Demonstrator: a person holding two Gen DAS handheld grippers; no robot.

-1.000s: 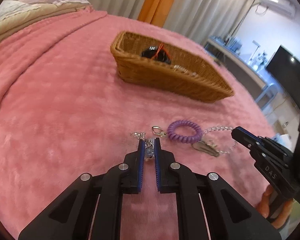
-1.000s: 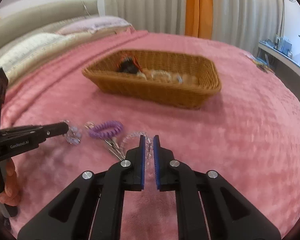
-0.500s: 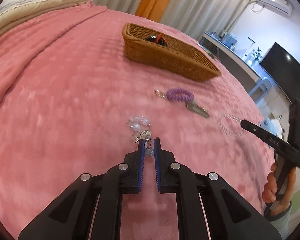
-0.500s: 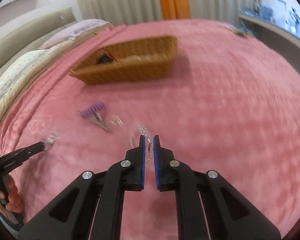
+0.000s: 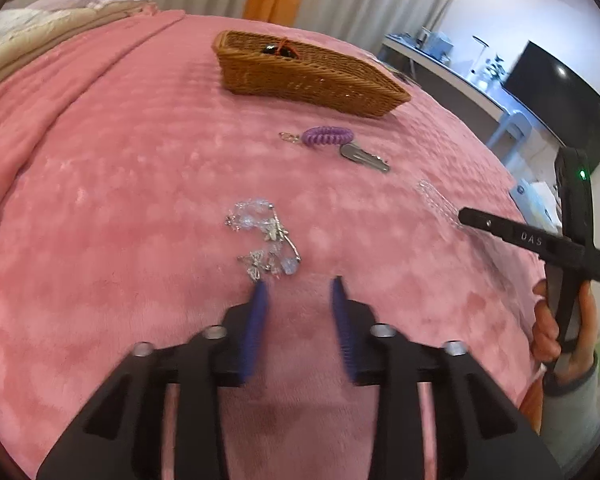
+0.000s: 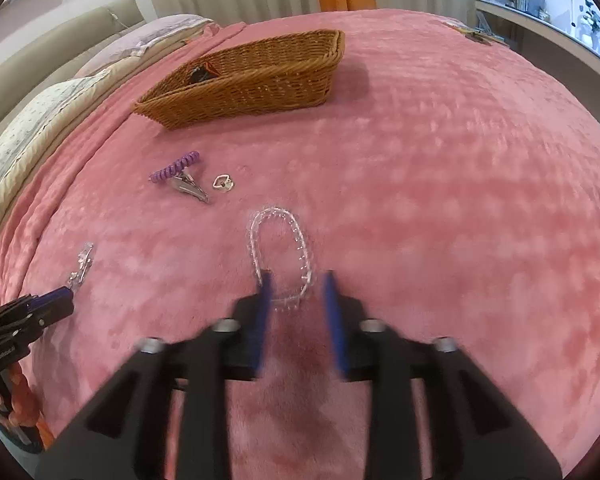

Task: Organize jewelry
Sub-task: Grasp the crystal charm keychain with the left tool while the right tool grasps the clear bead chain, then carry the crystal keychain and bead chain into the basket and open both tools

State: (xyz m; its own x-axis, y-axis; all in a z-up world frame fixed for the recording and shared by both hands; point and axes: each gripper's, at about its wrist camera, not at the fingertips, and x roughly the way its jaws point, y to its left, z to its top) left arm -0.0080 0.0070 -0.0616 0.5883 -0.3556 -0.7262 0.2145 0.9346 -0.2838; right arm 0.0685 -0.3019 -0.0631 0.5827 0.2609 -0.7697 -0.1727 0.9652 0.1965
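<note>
Now charm bracelet lies just ahead of open L gripper.

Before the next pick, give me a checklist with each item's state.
1. Left tool open: ok.
2. Right tool open: ok.
3. Charm bracelet released on the blanket, free of the left tool: ok.
4. Clear bracelet lying flat, free of the right tool's fingers: cannot tell, its near end lies between them.
5. Basket upright with room inside: ok.
6. Purple coil and key put away: not ok, both lie on the blanket.
</note>
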